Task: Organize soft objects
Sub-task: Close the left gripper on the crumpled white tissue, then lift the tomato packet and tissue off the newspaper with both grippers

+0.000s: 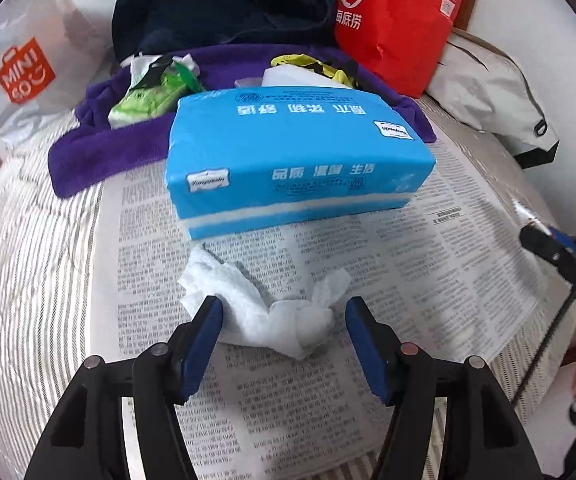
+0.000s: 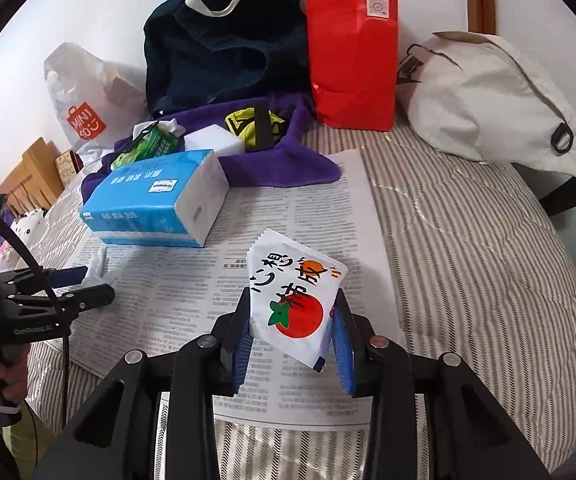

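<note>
A crumpled white tissue [image 1: 272, 312] lies on the newspaper [image 1: 408, 264] between the fingers of my open left gripper [image 1: 282, 308], untouched by the pads. A blue tissue pack [image 1: 288, 160] sits just beyond it. My right gripper [image 2: 294, 308] is shut on a white tissue packet with a red tomato print [image 2: 294, 296], held above the newspaper [image 2: 192, 292]. A purple towel [image 2: 288, 160] behind holds a green wipes pack [image 2: 148, 146], a white sponge [image 2: 212, 142] and a yellow-black item [image 2: 254, 124]. The left gripper also shows at the left of the right wrist view [image 2: 84, 284].
Against the wall stand a dark blue bag [image 2: 224, 40], a red paper bag [image 2: 352, 40], a white Miniso bag [image 2: 84, 96] and a cream canvas bag [image 2: 496, 100]. The striped bedspread [image 2: 468, 260] surrounds the newspaper.
</note>
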Motion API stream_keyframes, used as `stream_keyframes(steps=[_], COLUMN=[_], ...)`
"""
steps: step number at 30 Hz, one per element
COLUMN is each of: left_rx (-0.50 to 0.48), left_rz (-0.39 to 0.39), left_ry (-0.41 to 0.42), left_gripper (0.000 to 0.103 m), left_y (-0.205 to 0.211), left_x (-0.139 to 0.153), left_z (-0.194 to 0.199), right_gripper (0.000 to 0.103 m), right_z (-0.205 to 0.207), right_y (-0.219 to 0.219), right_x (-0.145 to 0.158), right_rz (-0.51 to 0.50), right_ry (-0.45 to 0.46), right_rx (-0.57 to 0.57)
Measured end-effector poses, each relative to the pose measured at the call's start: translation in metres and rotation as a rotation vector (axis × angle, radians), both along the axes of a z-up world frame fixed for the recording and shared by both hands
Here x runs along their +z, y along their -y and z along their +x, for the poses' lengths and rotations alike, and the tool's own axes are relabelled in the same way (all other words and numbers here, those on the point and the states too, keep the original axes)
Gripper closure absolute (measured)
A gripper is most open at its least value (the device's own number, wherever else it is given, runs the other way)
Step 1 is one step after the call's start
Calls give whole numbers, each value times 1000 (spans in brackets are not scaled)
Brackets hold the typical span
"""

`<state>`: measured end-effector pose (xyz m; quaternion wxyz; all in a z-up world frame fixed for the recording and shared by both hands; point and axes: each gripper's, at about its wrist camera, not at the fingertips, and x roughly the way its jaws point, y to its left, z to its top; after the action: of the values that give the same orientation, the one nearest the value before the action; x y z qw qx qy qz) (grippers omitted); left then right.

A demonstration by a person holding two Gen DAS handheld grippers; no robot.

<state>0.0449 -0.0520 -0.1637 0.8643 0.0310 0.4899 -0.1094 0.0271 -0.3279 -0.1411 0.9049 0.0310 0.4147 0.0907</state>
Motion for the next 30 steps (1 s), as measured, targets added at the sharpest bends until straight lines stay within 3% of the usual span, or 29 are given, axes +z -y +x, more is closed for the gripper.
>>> stream_keyframes(steps=[4, 10, 12, 14, 21, 30], left_rx=[-1, 6, 17, 31, 37, 45], left_rz=[34, 41, 41, 17, -1, -55], left_ry=[23, 62, 75, 83, 149, 148], left_gripper=[41, 59, 69, 72, 73, 73], left_y=[6, 2, -1, -5, -9, -14], left_x=[-3, -4, -2, -1, -3, -4], left_z=[1, 1, 1, 1, -9, -8], right_gripper=[67, 67, 67, 67, 67, 67], right_z=[-1, 0, 1, 2, 9, 9], right_y=[0, -2, -1, -2, -4, -10], right_x=[0, -2, -5, -9, -26, -37], right_rz=[-6, -15, -3, 0, 9, -37], right_ry=[-3, -5, -9, -10, -22, 11], right_rx=[8, 16, 17, 22, 37, 45])
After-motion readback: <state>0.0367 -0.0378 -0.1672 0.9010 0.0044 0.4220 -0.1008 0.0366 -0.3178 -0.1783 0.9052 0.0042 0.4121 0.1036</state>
